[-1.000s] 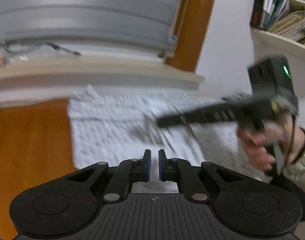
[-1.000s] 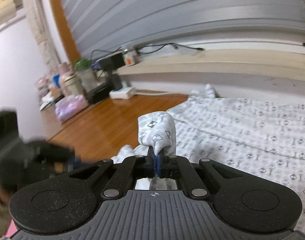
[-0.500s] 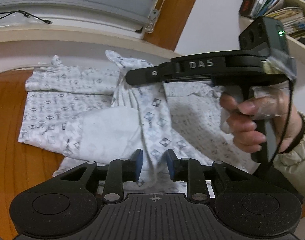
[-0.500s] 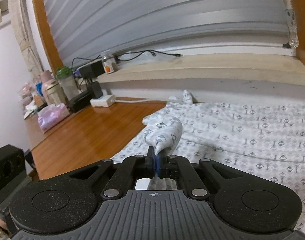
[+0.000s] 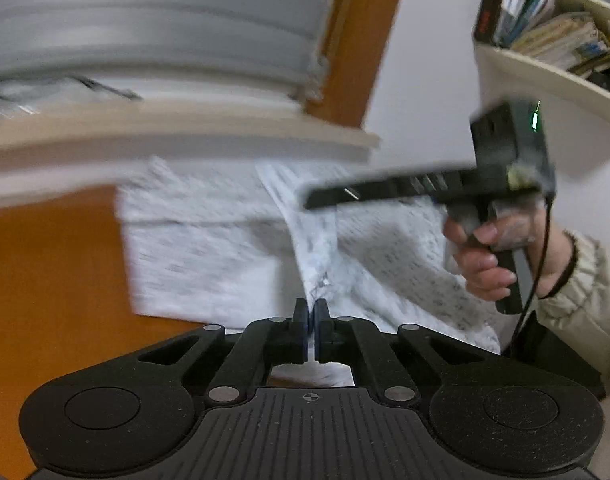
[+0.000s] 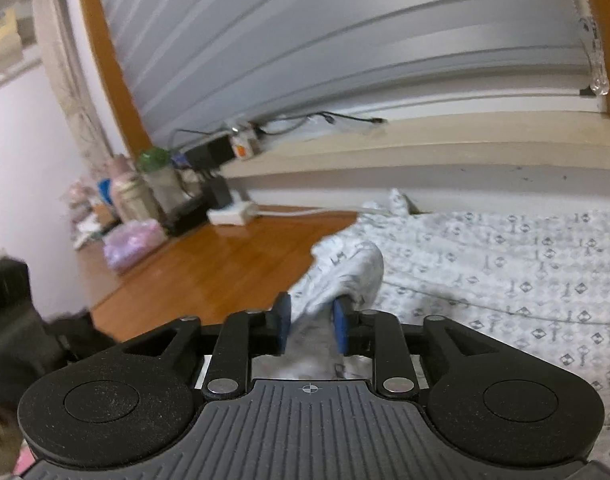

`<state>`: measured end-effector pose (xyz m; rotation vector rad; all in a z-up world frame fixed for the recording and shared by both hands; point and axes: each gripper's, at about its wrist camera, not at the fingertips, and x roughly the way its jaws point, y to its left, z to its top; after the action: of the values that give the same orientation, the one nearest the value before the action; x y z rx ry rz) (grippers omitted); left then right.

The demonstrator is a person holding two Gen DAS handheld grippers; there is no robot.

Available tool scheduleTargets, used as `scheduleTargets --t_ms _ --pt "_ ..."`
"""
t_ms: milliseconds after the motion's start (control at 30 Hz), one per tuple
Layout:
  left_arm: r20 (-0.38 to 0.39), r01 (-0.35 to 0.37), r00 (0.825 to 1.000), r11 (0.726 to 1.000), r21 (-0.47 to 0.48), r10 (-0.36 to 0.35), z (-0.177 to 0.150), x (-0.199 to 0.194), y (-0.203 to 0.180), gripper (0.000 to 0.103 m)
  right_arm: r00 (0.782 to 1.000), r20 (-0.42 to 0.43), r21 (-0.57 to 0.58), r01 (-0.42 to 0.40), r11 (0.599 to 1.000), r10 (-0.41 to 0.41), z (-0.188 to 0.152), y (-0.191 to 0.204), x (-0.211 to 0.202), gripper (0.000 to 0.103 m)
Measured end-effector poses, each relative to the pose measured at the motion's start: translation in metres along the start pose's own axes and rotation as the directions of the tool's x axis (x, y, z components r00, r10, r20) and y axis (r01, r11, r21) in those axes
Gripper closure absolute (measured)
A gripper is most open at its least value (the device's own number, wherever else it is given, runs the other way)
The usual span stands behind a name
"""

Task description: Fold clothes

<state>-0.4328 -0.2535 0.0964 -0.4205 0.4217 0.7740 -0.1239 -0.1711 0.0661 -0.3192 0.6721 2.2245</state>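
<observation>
From my seat the garment [image 6: 525,276] is white with a small grey print of diamonds and key-like marks. The floor [image 6: 209,276] under it is glossy orange-brown wood, matching the window frame [image 5: 365,36]. The blind [image 6: 345,32] is pale grey in bands, the sill [image 6: 445,148] cream. Both grippers are black with blue pads [image 6: 283,322]. On the right gripper [image 5: 389,190] a green light glows. The sleeve [image 5: 581,280] looks beige, though blur makes that uncertain. A bag [image 6: 133,240] by the wall is lilac.
</observation>
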Motion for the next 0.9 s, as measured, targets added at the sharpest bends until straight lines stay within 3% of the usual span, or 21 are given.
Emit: scheduleTargets --t_ms 100,167,267,533,600,800,900 --pt "0.025 -0.058 0.998 0.998 -0.003 0.058 0.010 -0.050 0.014 0.102 1.000 -0.005 -0.002 -0.016 1.000 0.016 -0.003 -0.003 -0.003 0.066" --pt "0.040 -0.105 0.994 0.994 0.005 0.104 0.015 -0.076 0.016 0.103 1.000 -0.024 -0.005 -0.001 1.000 0.001 -0.006 -0.005 0.000 0.065" --pt "0.023 -0.116 0.993 0.993 -0.001 0.116 0.015 -0.096 0.017 0.103 0.998 -0.061 -0.010 0.030 1.000 -0.030 -0.012 -0.009 0.006 0.065" --pt "-0.072 -0.096 0.993 0.994 -0.053 0.092 -0.013 -0.063 0.029 0.101 0.988 -0.121 -0.073 0.092 0.993 -0.100 -0.027 -0.013 0.015 0.064" --pt "-0.086 -0.089 0.993 0.994 -0.064 0.083 -0.020 -0.050 0.032 0.096 0.987 -0.129 -0.094 0.088 0.992 -0.100 -0.028 -0.010 0.014 0.064" --pt "-0.106 -0.086 0.992 0.991 -0.104 0.075 -0.034 -0.021 0.039 0.095 0.985 -0.152 -0.213 0.043 0.976 -0.077 -0.033 0.020 0.016 0.065" --pt "-0.110 -0.092 0.991 0.990 -0.108 0.080 -0.036 -0.014 0.040 0.082 0.983 -0.175 -0.262 0.000 0.965 -0.048 -0.036 0.039 0.021 0.064"
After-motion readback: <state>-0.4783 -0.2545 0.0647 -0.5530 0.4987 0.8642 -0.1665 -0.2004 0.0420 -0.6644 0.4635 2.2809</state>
